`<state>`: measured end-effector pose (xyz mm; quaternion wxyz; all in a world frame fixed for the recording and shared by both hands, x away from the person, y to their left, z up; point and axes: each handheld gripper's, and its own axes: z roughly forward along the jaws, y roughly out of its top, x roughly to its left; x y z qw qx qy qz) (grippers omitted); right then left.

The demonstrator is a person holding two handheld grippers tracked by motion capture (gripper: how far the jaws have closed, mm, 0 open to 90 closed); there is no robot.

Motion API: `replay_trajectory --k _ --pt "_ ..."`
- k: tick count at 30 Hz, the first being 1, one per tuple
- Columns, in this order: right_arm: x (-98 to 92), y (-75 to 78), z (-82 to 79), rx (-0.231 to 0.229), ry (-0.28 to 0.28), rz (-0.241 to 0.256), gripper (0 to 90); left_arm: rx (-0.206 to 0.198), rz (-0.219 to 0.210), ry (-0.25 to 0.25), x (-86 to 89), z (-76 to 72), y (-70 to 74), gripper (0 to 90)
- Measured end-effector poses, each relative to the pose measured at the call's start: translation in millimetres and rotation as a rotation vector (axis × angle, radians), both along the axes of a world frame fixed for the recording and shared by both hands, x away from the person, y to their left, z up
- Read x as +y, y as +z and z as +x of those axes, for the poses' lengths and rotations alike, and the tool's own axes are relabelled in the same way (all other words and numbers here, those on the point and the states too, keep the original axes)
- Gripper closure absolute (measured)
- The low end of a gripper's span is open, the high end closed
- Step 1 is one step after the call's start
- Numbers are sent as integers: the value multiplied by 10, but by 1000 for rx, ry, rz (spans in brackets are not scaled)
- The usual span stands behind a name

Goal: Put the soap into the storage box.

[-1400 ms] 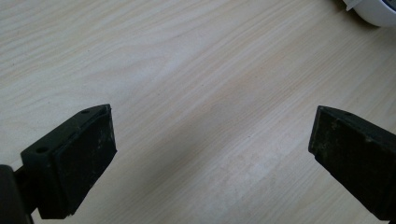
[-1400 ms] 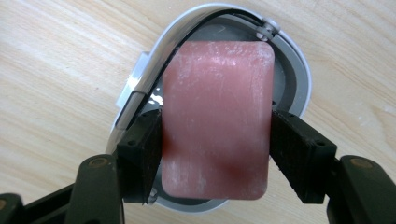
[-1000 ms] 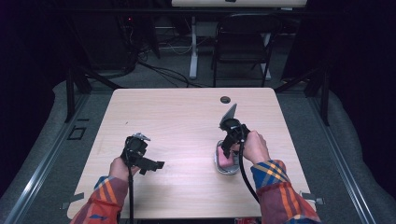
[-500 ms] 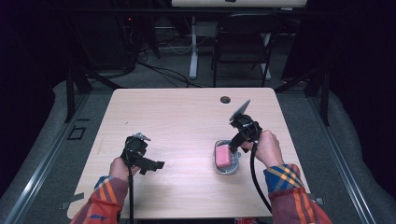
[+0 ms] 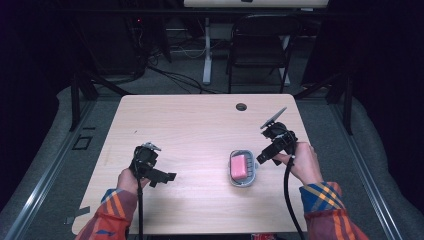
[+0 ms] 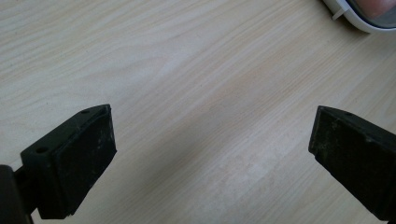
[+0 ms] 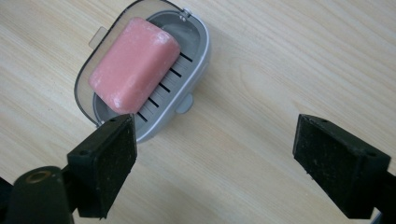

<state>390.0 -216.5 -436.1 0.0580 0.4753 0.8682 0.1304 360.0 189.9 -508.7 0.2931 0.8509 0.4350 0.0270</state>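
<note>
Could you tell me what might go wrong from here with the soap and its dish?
1. The pink soap bar lies loose and tilted in the grey dish; a nudge could slide it out.
2. The right gripper, open, sits close beside the dish and one jaw could clip its rim.
3. The light dish may skid on the smooth wooden table.

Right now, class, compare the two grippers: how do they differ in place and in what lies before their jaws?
The left gripper is at the table's left front over bare wood; the right gripper hangs beside the soap dish. The right's view looks onto the pink soap; the left's catches just the dish's rim. Both are open, holding nothing.
</note>
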Motion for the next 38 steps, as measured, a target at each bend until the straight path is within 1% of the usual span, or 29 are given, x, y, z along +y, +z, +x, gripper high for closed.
replay_trajectory --k 5,6,7,8,9,10,12,14,16,17,18,19,20,22,23,24,25,26,27,28,30,33,34,35,36,37,38 --pt "-137 -1 -79 -27 -11 15 50 0 0 0 0 0 0 5" --pt "-174 6 -87 -23 1 3 45 0 1 0 0 0 0 5" --pt "-195 0 -110 -35 -11 6 42 0 0 0 0 0 0 5" --pt "-219 -5 -131 -51 -12 17 37 0 0 -1 0 0 0 5" --pt "-252 -3 -146 -50 -10 11 31 1 0 0 0 0 -1 5" --pt "-279 -10 -163 -55 -15 14 30 1 0 -1 0 1 -1 5" --pt "-310 -8 -178 -52 -5 9 30 1 0 0 0 0 -1 5" --pt "-395 -35 -242 -80 -13 12 30 0 0 -1 0 0 -1 5" --pt "-460 -66 -280 -79 -17 12 28 1 0 0 1 0 -1 5" --pt "-460 -66 -280 -79 -17 12 28 1 0 0 1 0 -1 5" --pt "-490 -86 -303 -89 -20 21 28 1 0 0 0 0 -1 5" --pt "-563 -129 -340 -86 -25 28 24 1 0 -1 0 0 -1 5" --pt "-563 -129 -340 -86 -25 28 24 1 0 -1 1 0 -1 5" --pt "-628 -184 -390 -92 -32 22 22 1 0 -1 1 1 -2 5" --pt "-692 -256 -445 -92 -36 28 15 1 0 0 1 1 -2 5" --pt "-692 -256 -445 -92 -36 28 15 1 0 0 1 1 -2 5" --pt "-763 -335 -504 -105 -41 25 9 1 2 -2 -1 2 -3 5" --pt "-763 -335 -504 -105 -41 25 9 1 2 -2 -1 2 -3 5" --pt "-830 -423 -560 -127 -55 45 8 3 3 -1 -7 2 -5 5" --pt "-858 -460 -580 -123 -58 49 9 3 3 -1 -7 2 -5 5" --pt "-881 -525 -612 -129 -52 37 10 2 3 -2 -14 0 -4 5" --pt "-897 -601 -627 -117 -27 21 12 3 2 -1 -11 -2 -1 5" --pt "-897 -601 -627 -117 -27 21 12 3 2 -1 -10 -1 -1 5" --pt "-887 -638 -627 -113 -7 9 12 2 2 -4 -9 1 -2 5" --pt "-879 -657 -627 -110 -11 19 10 4 -1 0 -11 -1 -2 5" --pt "-883 -662 -621 -112 -1 6 10 4 -1 -1 -10 -2 -2 5" --pt "-881 -669 -623 -116 5 17 10 3 0 -3 -7 -1 -1 5"
